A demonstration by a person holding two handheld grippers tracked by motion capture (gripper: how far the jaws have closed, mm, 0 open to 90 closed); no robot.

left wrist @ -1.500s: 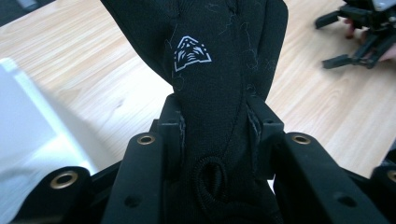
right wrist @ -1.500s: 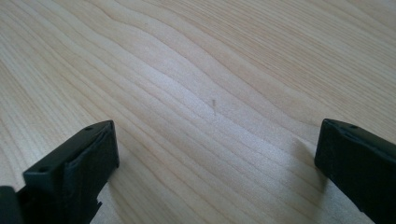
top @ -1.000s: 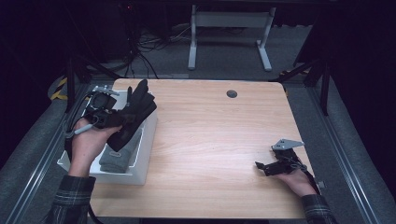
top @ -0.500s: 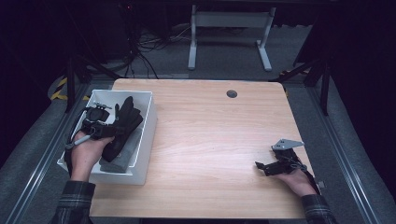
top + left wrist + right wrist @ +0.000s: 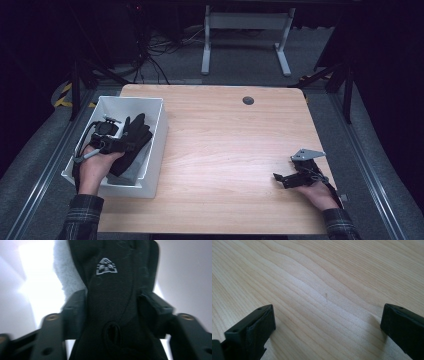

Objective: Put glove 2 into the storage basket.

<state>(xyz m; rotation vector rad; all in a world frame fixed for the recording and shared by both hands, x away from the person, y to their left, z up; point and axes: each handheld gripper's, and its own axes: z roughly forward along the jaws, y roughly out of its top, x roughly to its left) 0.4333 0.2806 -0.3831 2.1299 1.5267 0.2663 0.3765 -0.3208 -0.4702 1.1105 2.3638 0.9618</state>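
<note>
Two grippers in play, but only one is working: the left gripper (image 5: 122, 142) is clamped on a black glove (image 5: 134, 136) and has it down inside the white bin (image 5: 156, 131) sitting at about 9 o'clock on the table (image 5: 225, 150). In the left gripper view the jaws pinch the glove (image 5: 112, 302) across its middle, just below a little grey logo, with some pale fleecy lining poking out at about 11 o'clock and the bin's white walls glowing behind. From above, the fingers of the glove fan out toward 12 o'clock past the jaws, and there's more dark and grey stuff underneath it in the bin, though I can't tell exactly what. My guess on handling: it's light, soft and floppy, so it'll droop and fold wherever it isn't held, and nothing about it is fragile. Fabric grips well, so slipping shouldn't be a worry. Grabbing it across the palm like this seems right, since a single finger would just stretch and dangle. The right gripper (image 5: 290, 176) is parked over at 4 o'clock near the table edge, jaws wide apart over bare wood, holding nothing.
</note>
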